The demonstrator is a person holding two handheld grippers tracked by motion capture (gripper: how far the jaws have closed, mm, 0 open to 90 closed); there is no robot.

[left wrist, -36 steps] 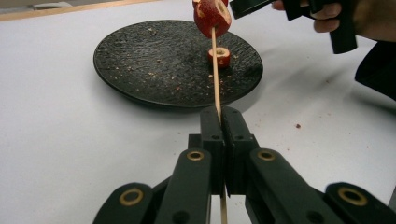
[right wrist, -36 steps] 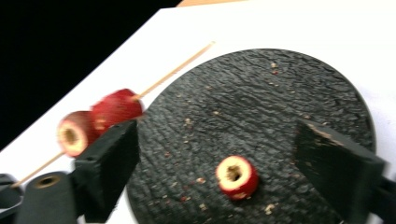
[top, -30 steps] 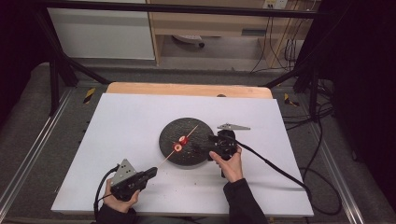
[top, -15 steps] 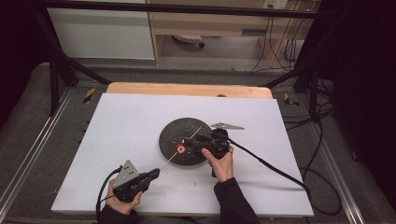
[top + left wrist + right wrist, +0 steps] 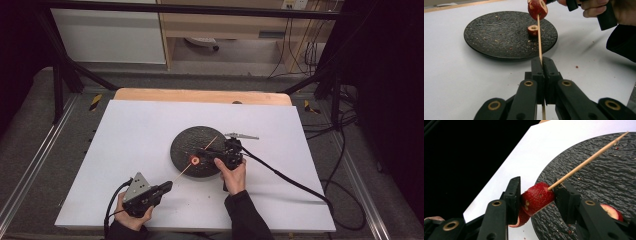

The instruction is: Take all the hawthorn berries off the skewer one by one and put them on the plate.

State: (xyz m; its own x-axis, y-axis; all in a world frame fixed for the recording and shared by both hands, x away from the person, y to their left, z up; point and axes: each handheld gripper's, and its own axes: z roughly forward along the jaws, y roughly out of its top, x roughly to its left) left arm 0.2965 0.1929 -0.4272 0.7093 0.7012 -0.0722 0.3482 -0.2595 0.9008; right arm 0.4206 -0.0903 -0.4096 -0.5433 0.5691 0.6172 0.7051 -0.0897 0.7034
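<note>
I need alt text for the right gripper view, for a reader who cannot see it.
The right tool has just been closing its two black jaws on a red fruit piece threaded on a wooden skewer. Below lies a black plate on a white table, with another fruit piece.

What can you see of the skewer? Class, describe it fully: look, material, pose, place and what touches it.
The skewer is a thin, pale stick, wood by its look, with a pointed tip. The left gripper is shut on its lower part. It slants up over the near rim of the dark plate. A red fruit slice is threaded on it, with the tip poking out beyond. The right gripper, jaws just closing, has that slice between them.
</note>
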